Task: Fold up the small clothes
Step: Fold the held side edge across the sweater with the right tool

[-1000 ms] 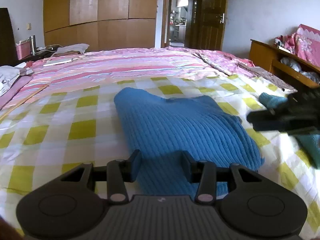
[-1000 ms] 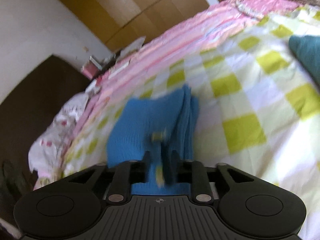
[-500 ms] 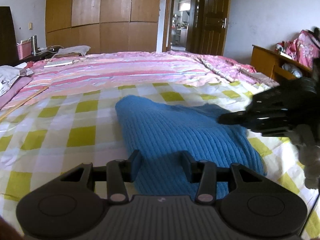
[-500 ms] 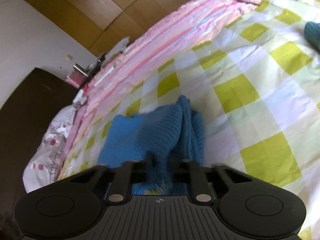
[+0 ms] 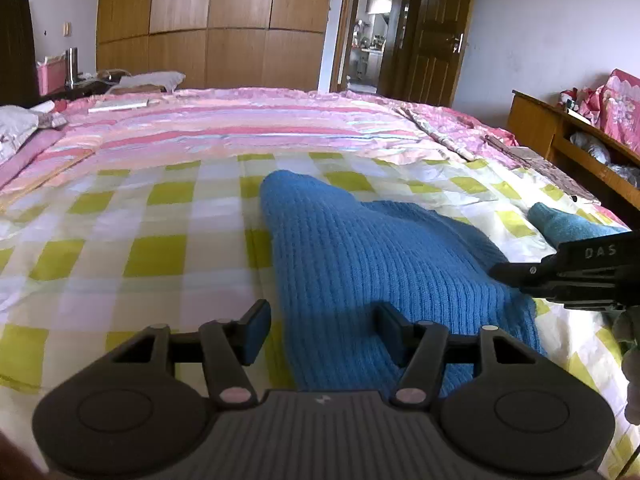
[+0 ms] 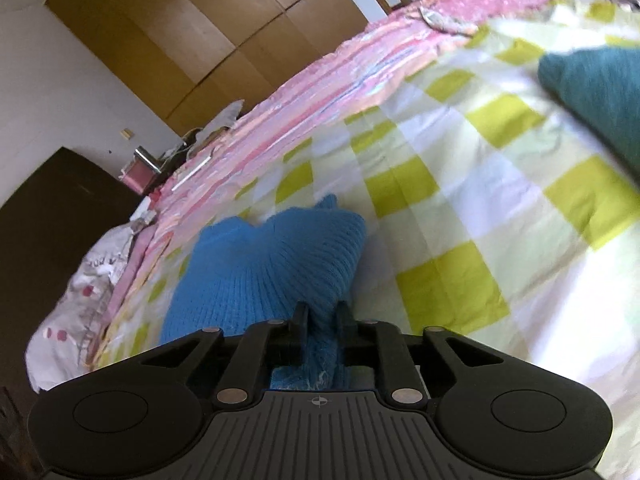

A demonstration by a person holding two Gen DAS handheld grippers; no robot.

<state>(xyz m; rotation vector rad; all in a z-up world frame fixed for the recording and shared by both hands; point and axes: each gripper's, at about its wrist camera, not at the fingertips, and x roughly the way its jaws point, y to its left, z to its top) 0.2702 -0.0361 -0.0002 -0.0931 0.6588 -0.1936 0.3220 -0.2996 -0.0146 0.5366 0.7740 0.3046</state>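
Here the right claw (image 6: 320,320) is clenching a bunched edge of the blue knit sweater (image 6: 272,264), with fuzzy fabric pinched between its two nearly closed fingers. The left claw (image 5: 320,326) is hanging released, its blue-padded fingers (image 5: 254,330) spread wide, one just off the sweater's left edge and the other over the knit, gripping nothing. In the left wrist view the right claw (image 5: 568,272) is reaching in from the right at the sweater's (image 5: 376,264) right side. The sweater is lying folded and rumpled on the yellow-and-white checked sheet (image 5: 160,248) of the bed. A darker teal garment (image 6: 600,92) is lying well apart to the right. Beyond, a pink striped quilt (image 5: 240,124) is covering the far half of the bed, before wooden wardrobes (image 5: 216,24).
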